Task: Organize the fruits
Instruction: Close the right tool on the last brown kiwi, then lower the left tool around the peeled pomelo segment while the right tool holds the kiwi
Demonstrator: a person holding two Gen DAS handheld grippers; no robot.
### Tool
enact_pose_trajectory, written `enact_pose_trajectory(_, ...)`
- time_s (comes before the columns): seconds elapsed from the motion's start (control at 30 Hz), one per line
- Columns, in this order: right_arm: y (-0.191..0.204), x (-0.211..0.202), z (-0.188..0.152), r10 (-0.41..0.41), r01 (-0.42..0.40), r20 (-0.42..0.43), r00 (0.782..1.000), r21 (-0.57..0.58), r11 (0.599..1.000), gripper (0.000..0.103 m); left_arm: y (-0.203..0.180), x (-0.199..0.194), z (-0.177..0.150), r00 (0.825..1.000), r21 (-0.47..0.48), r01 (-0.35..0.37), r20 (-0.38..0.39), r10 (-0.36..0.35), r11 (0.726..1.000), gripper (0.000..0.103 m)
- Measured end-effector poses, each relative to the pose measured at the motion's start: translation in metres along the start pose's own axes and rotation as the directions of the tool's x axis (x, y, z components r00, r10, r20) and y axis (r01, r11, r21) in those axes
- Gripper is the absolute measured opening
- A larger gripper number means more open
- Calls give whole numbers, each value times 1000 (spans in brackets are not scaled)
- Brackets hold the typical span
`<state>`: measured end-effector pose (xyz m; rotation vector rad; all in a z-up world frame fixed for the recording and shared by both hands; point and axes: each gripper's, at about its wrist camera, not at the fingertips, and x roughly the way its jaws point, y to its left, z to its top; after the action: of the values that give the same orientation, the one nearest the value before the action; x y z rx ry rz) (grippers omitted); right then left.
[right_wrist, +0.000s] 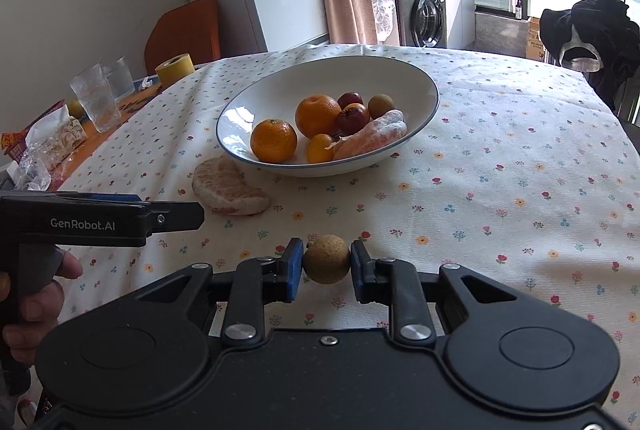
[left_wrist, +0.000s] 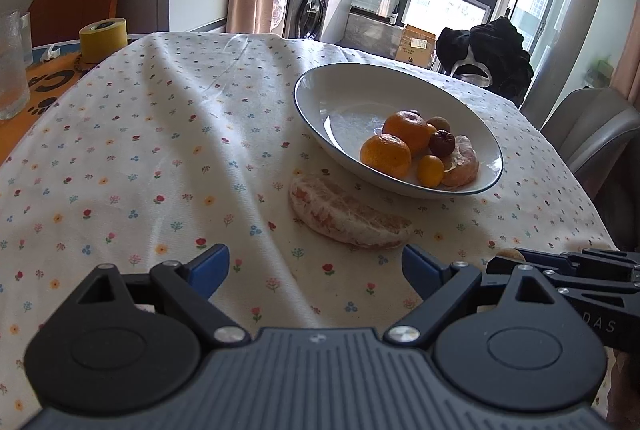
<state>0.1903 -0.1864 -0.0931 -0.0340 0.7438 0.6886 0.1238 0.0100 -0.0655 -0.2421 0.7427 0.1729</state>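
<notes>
Right gripper (right_wrist: 327, 266) clenched on a small brown round fruit (right_wrist: 326, 259), blue pads touching both its sides, held just above the flowered tablecloth (right_wrist: 500, 190) near the table's front edge

Left gripper (left_wrist: 316, 270) released, jaws spread wide with nothing between them, hovering low over the cloth. Just beyond its fingers lies a peeled pomelo segment (left_wrist: 348, 218), on the cloth, just beside the near rim of the bowl (left_wrist: 340, 86) but outside it. From the right wrist view the same gripper comes in from the left edge, a hand (right_wrist: 36, 294) wrapped round its grip

White bowl with a dark rim sits mid-table. Inside, clustered toward one side: two oranges (right_wrist: 318, 116), a small kumquat (right_wrist: 319, 149), two dark red fruits (right_wrist: 353, 118), a brown round fruit (right_wrist: 381, 106) like the one held, and a peeled citrus piece (right_wrist: 372, 138) against the wall

Far left of the table, off the cloth: yellow tape roll (left_wrist: 103, 38), drinking glasses (right_wrist: 96, 102), crumpled wrappers (right_wrist: 44, 146). Dark garment over a chair back (left_wrist: 486, 54) at the far right
</notes>
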Motion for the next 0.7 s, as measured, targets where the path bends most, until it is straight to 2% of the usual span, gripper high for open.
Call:
enact_pose_trajectory(0.13, -4, 2, -1, 6, -6, -5, 1000, 6, 1000, 24, -8, 7, 6, 1000, 12, -27, 2, 27, 1000, 92)
enact_pose_trajectory(0.37, -13, 4, -4, 12, -12, -4, 1000, 27, 1000, 24, -21, 22, 15, 999, 36, -32, -14, 33, 999, 92)
enact_pose_trajectory(0.7, -19, 5, -3, 29, -30, 6, 1000, 37, 999, 24, -41, 38, 21, 994, 69, -108, -14, 110, 992, 92)
